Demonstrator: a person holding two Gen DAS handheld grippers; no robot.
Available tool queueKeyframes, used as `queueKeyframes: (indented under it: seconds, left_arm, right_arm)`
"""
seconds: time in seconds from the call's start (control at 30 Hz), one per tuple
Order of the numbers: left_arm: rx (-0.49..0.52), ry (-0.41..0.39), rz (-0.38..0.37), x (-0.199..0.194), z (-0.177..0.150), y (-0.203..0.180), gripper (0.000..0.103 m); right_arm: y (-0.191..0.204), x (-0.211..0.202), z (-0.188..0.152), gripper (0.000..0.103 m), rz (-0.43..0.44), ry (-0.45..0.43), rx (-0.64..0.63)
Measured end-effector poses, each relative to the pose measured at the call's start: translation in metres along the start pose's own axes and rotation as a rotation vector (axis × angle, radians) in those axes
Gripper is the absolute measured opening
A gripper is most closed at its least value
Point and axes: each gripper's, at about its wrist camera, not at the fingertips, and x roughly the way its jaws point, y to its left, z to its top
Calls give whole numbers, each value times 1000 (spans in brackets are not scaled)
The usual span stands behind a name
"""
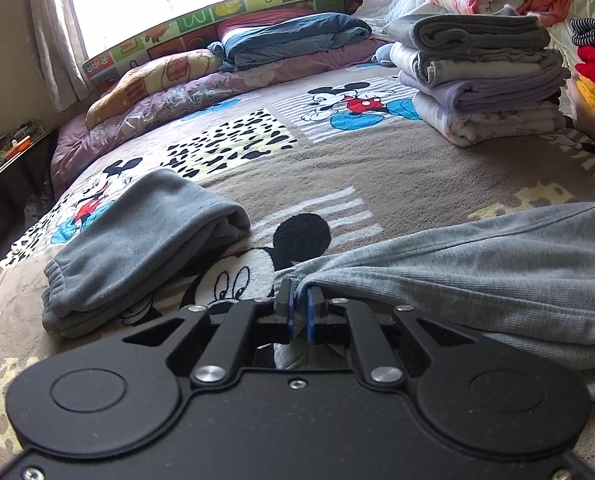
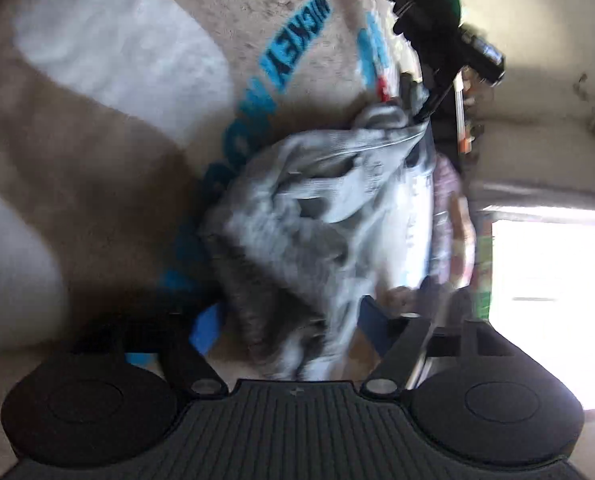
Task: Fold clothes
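With left gripper (image 1: 298,307) jaws pinched on the ribbed grey garment (image 1: 477,256) at 3 o'clock on the bed (image 1: 337,168), and right gripper (image 2: 293,320) jaws spread around its bunched far end, better to clamp, then pull taut before creasing.

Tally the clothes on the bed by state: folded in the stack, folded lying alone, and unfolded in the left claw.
Folded in the stack: 4
Folded grey pants lying alone: 1
Unfolded light grey garment pinched in the left claw: 1
Total: 6
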Motion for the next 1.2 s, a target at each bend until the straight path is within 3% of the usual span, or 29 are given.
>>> queueKeyframes:
  seconds: [0.07,0.1,0.13,0.2,0.23,0.33,0.37,0.47,0.6,0.7,0.77,0.8,0.87,0.9,1.07,1.13,1.2]
  left_arm:
    - [-1,-1,-1,0,-1,0,5]
    - [-1,-2,-1,0,-1,0,5]
    - [-2,-3,-3,0,-1,1,5]
    - [-7,-6,-7,-1,-1,3,5]
    - [-10,-8,-9,-1,0,4,5]
    - [-6,-9,-12,-2,2,6,5]
    - [-1,-9,-12,-3,3,6,5]
    - [12,-6,-13,-5,3,7,5]
    - [15,-2,-16,-8,6,12,5]
    - [26,8,-30,-6,10,14,5]
    - [32,28,-45,0,15,15,5]
    - [27,43,-57,6,18,17,5]
    - [8,62,-80,14,23,21,5]
    - [-1,71,-91,17,25,22,5]
    - [19,94,-121,22,28,20,5]
    - [13,97,-129,23,29,21,5]
    - [-4,97,-143,23,30,22,5]
  right_arm:
    - [-2,3,1,77,6,-3,-9]
    - [-3,6,3,71,26,-6,-3]
    - [-6,8,3,58,62,3,31]
    - [-10,11,4,51,95,7,108]
    - [-10,9,4,38,117,2,129]
    - [-15,8,1,27,173,-4,221]
    - [-22,9,-5,25,213,-7,303]
    - [-68,15,-39,18,381,-73,789]
    - [-94,35,-120,16,571,-217,1482]
    - [-74,54,-183,16,714,-367,1979]
    - [-40,70,-216,16,825,-476,2359]
    - [-25,73,-225,16,817,-513,2492]
    - [-1,75,-232,16,796,-496,2656]
    - [6,76,-231,16,816,-520,2693]
    - [4,62,-222,24,767,-576,2611]
    - [-1,57,-219,38,722,-570,2567]
    - [-6,54,-214,45,651,-569,2549]
